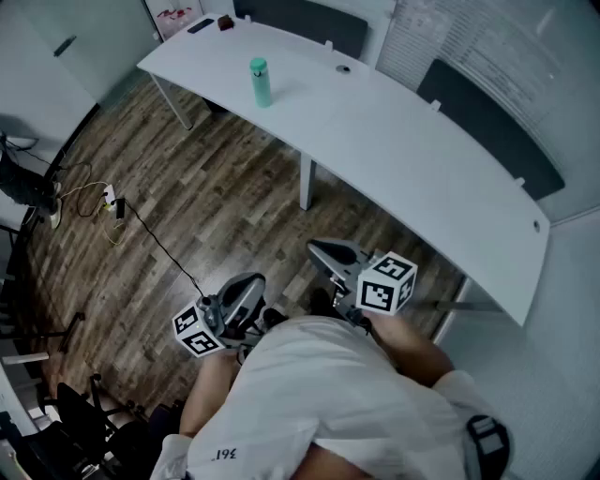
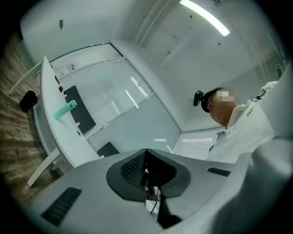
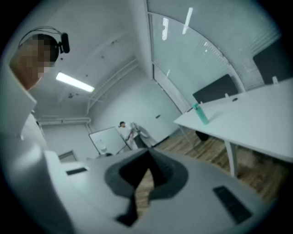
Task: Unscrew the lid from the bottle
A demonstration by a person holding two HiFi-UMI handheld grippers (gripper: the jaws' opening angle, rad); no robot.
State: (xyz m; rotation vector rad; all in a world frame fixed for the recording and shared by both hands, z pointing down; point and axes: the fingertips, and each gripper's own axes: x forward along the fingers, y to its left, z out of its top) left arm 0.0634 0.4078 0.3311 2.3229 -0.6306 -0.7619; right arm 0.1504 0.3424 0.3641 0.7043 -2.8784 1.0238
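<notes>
A teal bottle [image 1: 260, 82] with its lid on stands upright on the long white table [image 1: 403, 159], far from both grippers. It shows small in the left gripper view as the bottle [image 2: 64, 110] and in the right gripper view as the bottle [image 3: 201, 114]. My left gripper [image 1: 251, 285] is held close to the person's body over the wood floor, its jaws shut on nothing. My right gripper [image 1: 323, 251] is also near the body, shut and empty. In their own views the left gripper [image 2: 146, 153] and right gripper [image 3: 149, 153] show their jaws meeting.
Dark chairs [image 1: 487, 127] stand behind the table. A small round object [image 1: 343, 68] and dark items [image 1: 201, 25] lie on the tabletop. A power strip with cables [image 1: 111, 200] lies on the wood floor at left. Another person [image 3: 132, 132] stands by a whiteboard far off.
</notes>
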